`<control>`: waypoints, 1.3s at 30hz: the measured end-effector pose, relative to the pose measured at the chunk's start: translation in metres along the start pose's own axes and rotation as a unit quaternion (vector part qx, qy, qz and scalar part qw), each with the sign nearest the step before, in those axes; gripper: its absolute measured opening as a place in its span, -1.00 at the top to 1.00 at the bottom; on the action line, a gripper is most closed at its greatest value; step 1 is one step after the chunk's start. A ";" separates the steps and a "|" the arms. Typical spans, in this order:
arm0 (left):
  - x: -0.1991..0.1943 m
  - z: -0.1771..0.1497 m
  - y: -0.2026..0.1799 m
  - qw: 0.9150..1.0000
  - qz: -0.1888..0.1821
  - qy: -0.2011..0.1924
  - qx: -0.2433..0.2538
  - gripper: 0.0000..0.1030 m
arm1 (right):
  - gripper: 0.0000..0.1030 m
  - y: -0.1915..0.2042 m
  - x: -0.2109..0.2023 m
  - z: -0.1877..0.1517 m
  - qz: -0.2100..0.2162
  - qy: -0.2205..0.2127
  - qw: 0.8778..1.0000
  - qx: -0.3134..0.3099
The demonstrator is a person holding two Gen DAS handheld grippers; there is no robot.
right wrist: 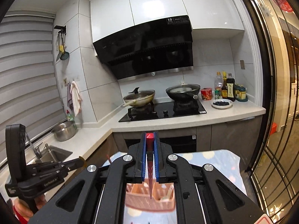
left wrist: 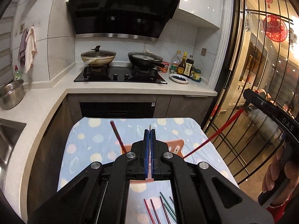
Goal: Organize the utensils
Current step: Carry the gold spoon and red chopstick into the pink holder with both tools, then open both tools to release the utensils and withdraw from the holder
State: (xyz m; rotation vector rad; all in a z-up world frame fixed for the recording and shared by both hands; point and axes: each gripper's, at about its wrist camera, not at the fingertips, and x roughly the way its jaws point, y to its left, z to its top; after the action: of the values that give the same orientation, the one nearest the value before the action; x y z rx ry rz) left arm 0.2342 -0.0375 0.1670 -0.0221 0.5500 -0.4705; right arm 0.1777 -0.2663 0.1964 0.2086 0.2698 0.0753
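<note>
Both jaws were clamped: the right gripper [right wrist: 150, 158] on a red chopstick [right wrist: 149, 175] above the pink basket [right wrist: 149, 201], the left gripper [left wrist: 149, 149] on something thin and metallic. Loose chopsticks [left wrist: 160, 209] lay on the table. Lowering tip-first, vertically, seemed wisest.

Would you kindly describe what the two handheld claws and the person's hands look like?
Both the left claw and right claw are matte black linkage frames with silver pivot bolts and blue finger pads. The right one's body carries white "DAS" lettering. The bare right hand wraps a black handle, with red at the wrist.
</note>
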 end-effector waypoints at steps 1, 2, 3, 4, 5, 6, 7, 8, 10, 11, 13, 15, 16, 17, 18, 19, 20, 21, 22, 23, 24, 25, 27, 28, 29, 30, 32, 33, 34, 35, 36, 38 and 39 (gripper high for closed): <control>0.005 0.006 0.001 1.000 0.001 0.000 0.000 0.99 | 0.87 0.002 0.008 0.005 0.002 -0.001 1.000 0.001; 0.011 0.010 0.002 1.000 0.003 0.000 0.001 0.99 | 0.87 0.004 0.016 0.010 0.004 0.000 1.000 0.001; 0.016 0.014 0.003 1.000 0.004 0.001 0.001 0.99 | 0.87 0.006 0.025 0.013 0.005 0.001 1.000 0.002; 0.023 0.017 0.004 1.000 0.004 0.003 0.001 0.99 | 0.87 0.007 0.033 0.015 0.006 0.004 1.000 0.002; 0.027 0.019 0.006 1.000 0.004 0.005 0.000 0.99 | 0.87 0.008 0.041 0.017 0.007 0.008 1.000 0.002; 0.032 0.020 0.007 1.000 0.005 0.008 0.000 0.99 | 0.87 0.010 0.049 0.018 0.009 0.012 1.000 0.003; 0.038 0.020 0.009 1.000 0.004 0.012 -0.001 0.99 | 0.87 0.012 0.056 0.018 0.010 0.016 1.000 0.003; 0.044 0.020 0.011 1.000 0.001 0.016 -0.003 0.99 | 0.87 0.013 0.063 0.018 0.011 0.020 1.000 0.002; 0.054 0.018 0.014 1.000 -0.001 0.024 -0.005 0.99 | 0.87 0.014 0.076 0.014 0.013 0.028 1.000 0.002; 0.059 0.016 0.015 1.000 -0.001 0.028 -0.006 0.99 | 0.87 0.014 0.081 0.011 0.013 0.033 0.999 0.002; 0.068 0.012 0.018 0.999 -0.003 0.036 -0.008 0.99 | 0.87 0.014 0.090 0.004 0.012 0.042 0.999 0.000; 0.075 0.009 0.020 0.999 -0.002 0.043 -0.010 0.99 | 0.87 0.013 0.097 0.000 0.014 0.049 0.999 0.004; 0.077 0.007 0.021 0.999 -0.002 0.045 -0.009 0.99 | 0.87 0.012 0.098 0.000 0.017 0.050 0.999 0.008; 0.079 0.006 0.022 0.999 -0.003 0.046 -0.011 0.99 | 0.86 0.012 0.098 0.001 0.021 0.049 0.998 0.012; 0.080 0.006 0.023 0.999 -0.003 0.046 -0.012 0.99 | 0.86 0.012 0.097 0.003 0.023 0.046 0.999 0.013; 0.080 0.006 0.023 0.999 -0.003 0.046 -0.013 0.99 | 0.87 0.013 0.095 0.006 0.024 0.041 0.999 0.012; 0.080 0.006 0.024 0.999 -0.004 0.046 -0.014 0.99 | 0.87 0.015 0.094 0.011 0.025 0.035 0.999 0.010; 0.080 0.007 0.024 0.999 -0.003 0.046 -0.014 0.99 | 0.87 0.017 0.092 0.015 0.025 0.030 0.999 0.008; 0.081 0.007 0.025 0.999 -0.003 0.045 -0.014 0.99 | 0.87 0.018 0.090 0.020 0.026 0.024 0.999 0.007; 0.081 0.007 0.025 0.999 -0.003 0.046 -0.014 0.99 | 0.87 0.020 0.088 0.024 0.027 0.020 0.999 0.006; 0.082 0.007 0.025 0.999 -0.003 0.046 -0.015 0.99 | 0.87 0.021 0.088 0.027 0.028 0.016 0.999 0.006; 0.083 0.006 0.025 0.999 -0.004 0.048 -0.016 0.99 | 0.87 0.022 0.088 0.029 0.027 0.014 1.000 0.005; 0.085 0.005 0.026 0.999 -0.003 0.051 -0.016 0.99 | 0.87 0.023 0.091 0.029 0.025 0.015 1.000 0.002; 0.086 0.003 0.026 0.998 -0.004 0.053 -0.017 0.99 | 0.87 0.023 0.093 0.027 0.023 0.017 1.000 0.001; 0.087 0.002 0.026 0.998 -0.003 0.054 -0.018 0.99 | 0.87 0.023 0.096 0.024 0.020 0.021 1.000 -0.001; 0.088 0.001 0.026 0.998 -0.003 0.057 -0.019 0.99 | 0.87 0.022 0.099 0.020 0.018 0.026 1.000 -0.001; 0.092 -0.002 0.027 0.998 -0.003 0.062 -0.021 0.99 | 0.87 0.020 0.107 0.009 0.015 0.040 0.999 -0.002; 0.093 -0.004 0.027 0.998 -0.003 0.064 -0.022 0.99 | 0.86 0.019 0.110 0.004 0.014 0.048 0.999 -0.002; 0.095 -0.005 0.028 0.997 -0.002 0.067 -0.023 0.98 | 0.86 0.018 0.114 -0.002 0.013 0.057 0.998 -0.003; 0.096 -0.006 0.028 0.997 -0.002 0.070 -0.024 0.98 | 0.86 0.016 0.118 -0.009 0.013 0.066 0.998 -0.003; 0.098 -0.007 0.028 0.997 -0.001 0.072 -0.024 0.98 | 0.86 0.015 0.121 -0.014 0.012 0.074 0.997 -0.003; 0.099 -0.009 0.029 0.997 0.000 0.073 -0.026 0.98 | 0.85 0.012 0.122 -0.021 0.007 0.078 0.997 0.000; 0.098 -0.010 0.029 0.997 0.004 0.071 -0.027 0.94 | 0.76 0.010 0.122 -0.023 0.004 0.080 0.997 0.001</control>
State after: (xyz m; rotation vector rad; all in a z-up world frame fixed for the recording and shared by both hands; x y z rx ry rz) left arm 0.3155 -0.0532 0.1055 -0.0386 0.7022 -0.4523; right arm 0.2885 -0.2393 0.1456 0.2063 0.4281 0.1001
